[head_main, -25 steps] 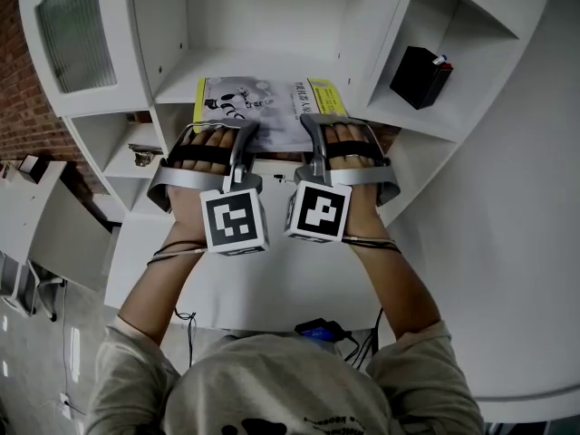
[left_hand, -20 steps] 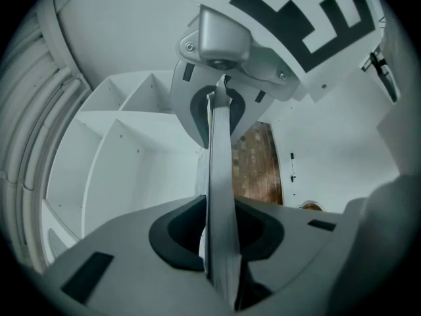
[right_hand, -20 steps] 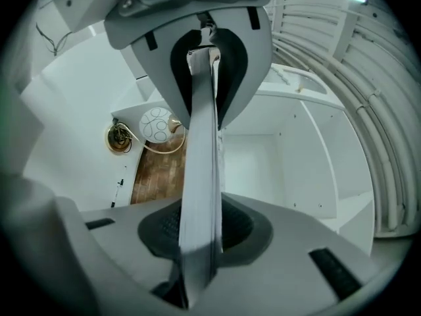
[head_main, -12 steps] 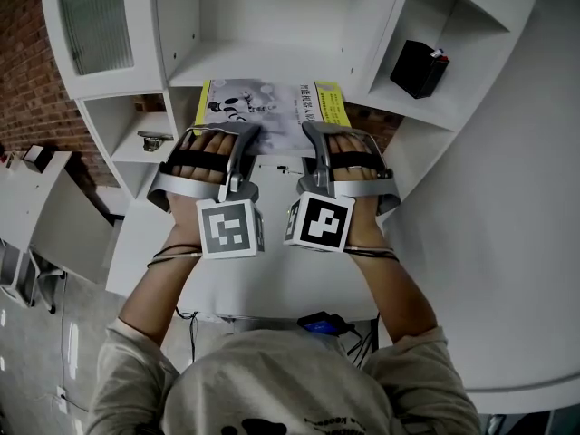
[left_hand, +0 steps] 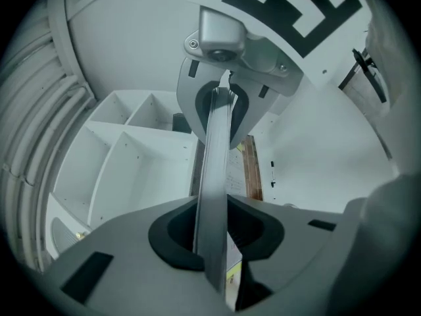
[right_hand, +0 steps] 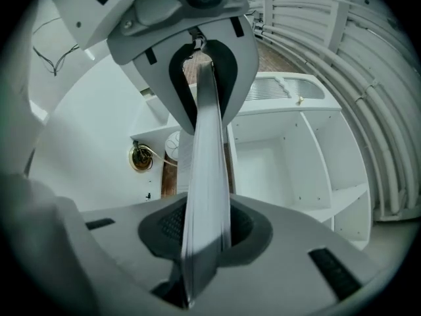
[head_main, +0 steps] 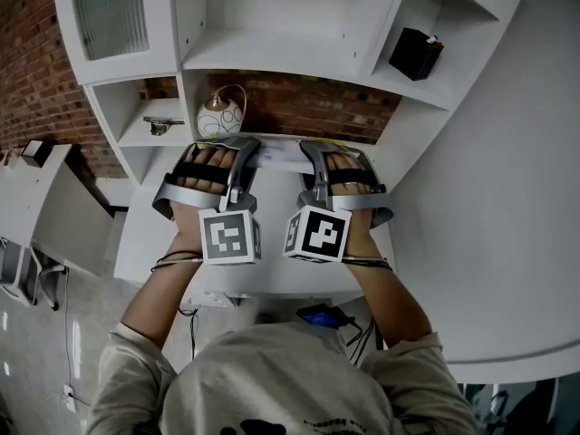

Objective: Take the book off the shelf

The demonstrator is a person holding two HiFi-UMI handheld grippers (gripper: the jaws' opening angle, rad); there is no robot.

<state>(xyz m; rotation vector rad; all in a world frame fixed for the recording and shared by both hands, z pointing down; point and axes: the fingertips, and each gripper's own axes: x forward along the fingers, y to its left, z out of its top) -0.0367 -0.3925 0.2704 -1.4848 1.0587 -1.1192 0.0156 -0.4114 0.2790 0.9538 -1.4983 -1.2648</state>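
The book (head_main: 282, 159) shows in the head view only as a thin pale strip between my two grippers, below the white shelf unit (head_main: 272, 54). My left gripper (head_main: 248, 149) is shut on its left edge and my right gripper (head_main: 314, 150) on its right edge. In the left gripper view the book (left_hand: 214, 189) runs edge-on through the jaws (left_hand: 214, 234), with the right gripper at its far end. The right gripper view has the same book (right_hand: 206, 176) clamped in its jaws (right_hand: 205, 234). The right jaws have closed tighter on the book in the last second.
A round white vase (head_main: 220, 116) stands in the open bay in front of the brick wall. A small brass object (head_main: 159, 127) sits on a side shelf at the left. A black box (head_main: 416, 54) sits in the upper right compartment. A white desk (head_main: 272, 270) lies under my hands.
Both grippers have drawn the book out of the shelf bay, toward the person and down. Its cover no longer shows, and the vase behind has come into sight.
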